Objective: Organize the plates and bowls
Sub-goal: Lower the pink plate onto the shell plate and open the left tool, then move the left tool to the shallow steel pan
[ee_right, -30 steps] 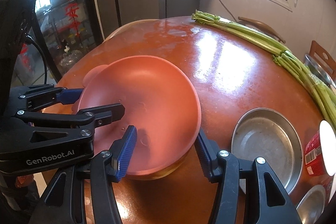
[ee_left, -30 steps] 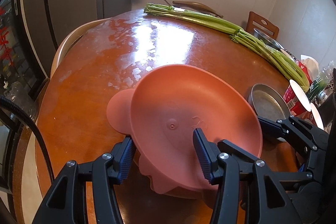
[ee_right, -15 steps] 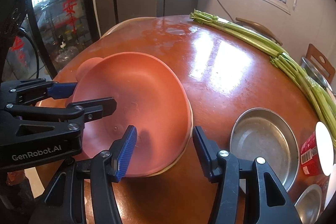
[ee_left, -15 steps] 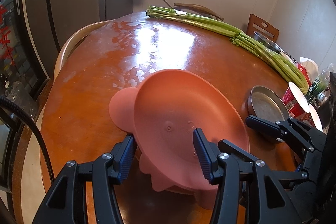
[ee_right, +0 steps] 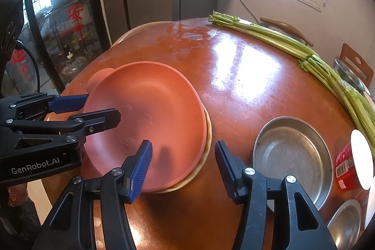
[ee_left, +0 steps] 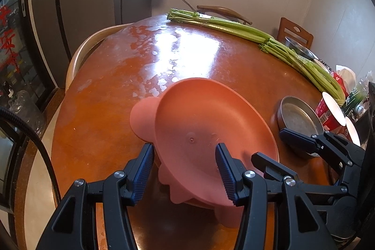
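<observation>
A pink plastic plate (ee_left: 211, 128) with round ears rests on the wooden table, on top of a cream plate whose rim (ee_right: 206, 151) shows beneath it. My left gripper (ee_left: 185, 163) is open, its fingers astride the plate's near-left rim without touching. My right gripper (ee_right: 182, 161) is open, its fingers astride the plate's near-right rim. Each gripper shows in the other's view: the right one (ee_left: 281, 149) and the left one (ee_right: 93, 109). A steel plate (ee_right: 293, 156) lies to the right of the pink plate; it also shows in the left wrist view (ee_left: 297, 121).
Long celery stalks (ee_left: 246, 32) lie across the far side of the round table (ee_left: 117, 86). A red paper cup (ee_right: 354, 163) and another steel dish (ee_right: 346, 224) sit at the right edge. Chairs (ee_left: 295, 32) stand around the table.
The pink plate has come down from a tilted, raised position and now rests flat on the cream plate. Both grippers have drawn back a little from it, still open.
</observation>
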A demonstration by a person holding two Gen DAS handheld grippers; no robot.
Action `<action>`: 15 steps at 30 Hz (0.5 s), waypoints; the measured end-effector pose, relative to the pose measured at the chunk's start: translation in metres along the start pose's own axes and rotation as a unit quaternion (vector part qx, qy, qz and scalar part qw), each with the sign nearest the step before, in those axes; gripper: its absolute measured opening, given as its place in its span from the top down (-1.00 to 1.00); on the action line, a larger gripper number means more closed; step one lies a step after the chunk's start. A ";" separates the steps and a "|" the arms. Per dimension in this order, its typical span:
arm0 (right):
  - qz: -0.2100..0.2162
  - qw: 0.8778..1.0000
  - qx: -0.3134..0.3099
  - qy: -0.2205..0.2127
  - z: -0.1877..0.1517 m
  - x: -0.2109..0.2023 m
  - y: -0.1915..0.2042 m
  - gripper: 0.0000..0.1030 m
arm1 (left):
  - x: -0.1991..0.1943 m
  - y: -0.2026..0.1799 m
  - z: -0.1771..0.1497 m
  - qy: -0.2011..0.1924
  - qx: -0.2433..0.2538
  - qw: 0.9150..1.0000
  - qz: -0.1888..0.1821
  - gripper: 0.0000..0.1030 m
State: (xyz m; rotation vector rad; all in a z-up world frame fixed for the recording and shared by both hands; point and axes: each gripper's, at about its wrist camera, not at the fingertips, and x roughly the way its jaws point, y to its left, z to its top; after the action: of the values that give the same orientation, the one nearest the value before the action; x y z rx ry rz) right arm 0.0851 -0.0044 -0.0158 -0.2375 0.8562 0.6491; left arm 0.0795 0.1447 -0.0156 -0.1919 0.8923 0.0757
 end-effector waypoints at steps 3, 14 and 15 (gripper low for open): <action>0.000 1.000 0.002 -0.001 -0.001 -0.002 0.000 -0.12 | -0.004 0.001 -0.001 -0.005 -0.002 1.000 0.001 -0.05; 0.002 1.000 0.018 -0.010 -0.005 -0.015 -0.006 -0.12 | -0.022 0.001 -0.005 -0.020 -0.001 1.000 0.007 -0.06; 0.002 1.000 0.019 -0.014 -0.005 -0.018 -0.007 -0.12 | -0.024 0.000 -0.005 -0.023 0.000 1.000 0.007 -0.07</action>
State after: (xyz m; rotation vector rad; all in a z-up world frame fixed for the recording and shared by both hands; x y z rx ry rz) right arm 0.0779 -0.0198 -0.0058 -0.1921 0.8424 0.6381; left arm 0.0608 0.1444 0.0002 -0.1830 0.8477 0.0929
